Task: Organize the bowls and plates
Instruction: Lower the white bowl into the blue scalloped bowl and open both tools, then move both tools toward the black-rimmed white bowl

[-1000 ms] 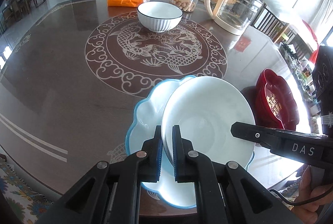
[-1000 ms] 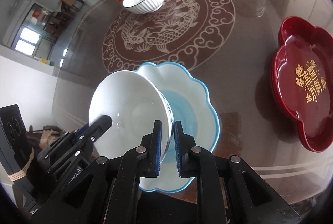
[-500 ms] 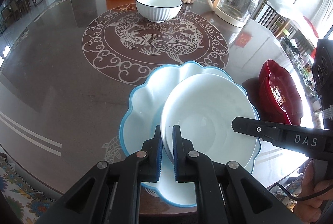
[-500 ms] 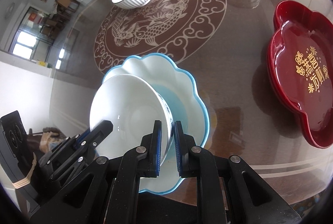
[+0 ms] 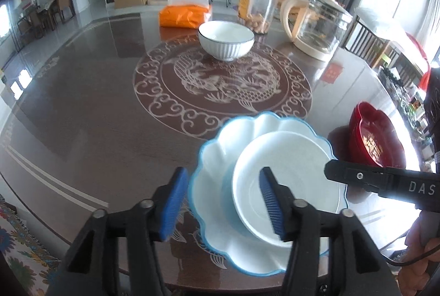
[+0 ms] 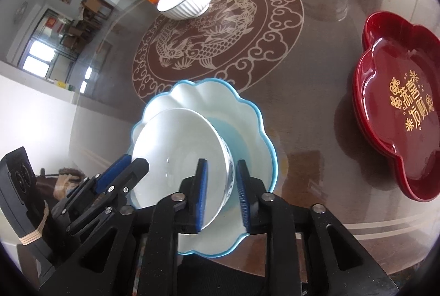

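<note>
**A:** so where's this at? Going left to right: left tongs (image 5: 224, 202) are spreading apart, nothing pinched. One blue pad sits outside the scalloped white plate with the blue rim (image 5: 217, 155), the other hangs over the plain white shallow bowl (image 5: 286, 180) that's nested in it.

**B:** yep, and the right tongs (image 6: 221, 194) are opening too. The bowl's wall is between the pads, but they look clear of it, so I'd call it let go. Bowl's sitting in the plate near the front edge of the dark glossy worktop (image 6: 316, 92).

**A:** so that's the stacking step wrapping up?

**B:** I'd say so. Next probably means pulling both tongs back without nudging the stack, then going for the ribbed white bowl with the dark rim (image 5: 226, 40) in the middle, or the red lacquer flower-shaped tray (image 6: 398, 114) off to the right.
</note>
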### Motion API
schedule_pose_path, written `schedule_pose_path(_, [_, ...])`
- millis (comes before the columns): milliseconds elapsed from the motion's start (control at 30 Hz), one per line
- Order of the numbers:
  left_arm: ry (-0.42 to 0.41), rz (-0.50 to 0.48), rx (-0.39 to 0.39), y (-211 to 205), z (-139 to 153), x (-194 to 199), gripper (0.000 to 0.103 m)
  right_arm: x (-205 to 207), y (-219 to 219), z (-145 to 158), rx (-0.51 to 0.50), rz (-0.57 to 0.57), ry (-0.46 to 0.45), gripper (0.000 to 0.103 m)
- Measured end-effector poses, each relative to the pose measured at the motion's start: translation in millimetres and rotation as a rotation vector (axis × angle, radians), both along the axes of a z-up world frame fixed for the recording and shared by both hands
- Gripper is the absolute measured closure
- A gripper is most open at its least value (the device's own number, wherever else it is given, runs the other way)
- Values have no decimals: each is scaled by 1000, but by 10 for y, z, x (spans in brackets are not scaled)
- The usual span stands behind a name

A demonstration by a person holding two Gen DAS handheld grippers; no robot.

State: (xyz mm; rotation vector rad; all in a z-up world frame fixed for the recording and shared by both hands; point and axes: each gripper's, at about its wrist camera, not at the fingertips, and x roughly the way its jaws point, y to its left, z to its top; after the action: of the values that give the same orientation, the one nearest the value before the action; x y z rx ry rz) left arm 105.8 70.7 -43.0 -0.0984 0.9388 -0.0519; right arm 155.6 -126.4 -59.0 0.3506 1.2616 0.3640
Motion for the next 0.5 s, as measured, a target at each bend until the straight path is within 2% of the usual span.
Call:
schedule_pose_path(33, [-33, 23, 27, 22, 76, -27, 26, -24, -22, 63, -5, -3, -24, 51])
schedule_pose_path(67, [-65, 41, 58, 37, 150, -49, 22, -49, -42, 131, -17, -3, -53, 43])
schedule_pose_path(133, [-122, 59, 121, 47, 288, -84, 18, -93, -72, 259, -63, 1, -107, 38])
schedule_pose_path(233, [-170, 77, 183, 59, 430, -93, 14, -137, -96, 380, -176, 1, -160, 35])
schedule_pose_path(367, [-199, 100, 227, 63, 520, -103, 14, -184, -126, 492, -322, 11, -257, 35])
schedule_pose_path(500, [-202, 99, 242, 37, 535, -121, 14, -212, -153, 559, -367, 18, -300, 35])
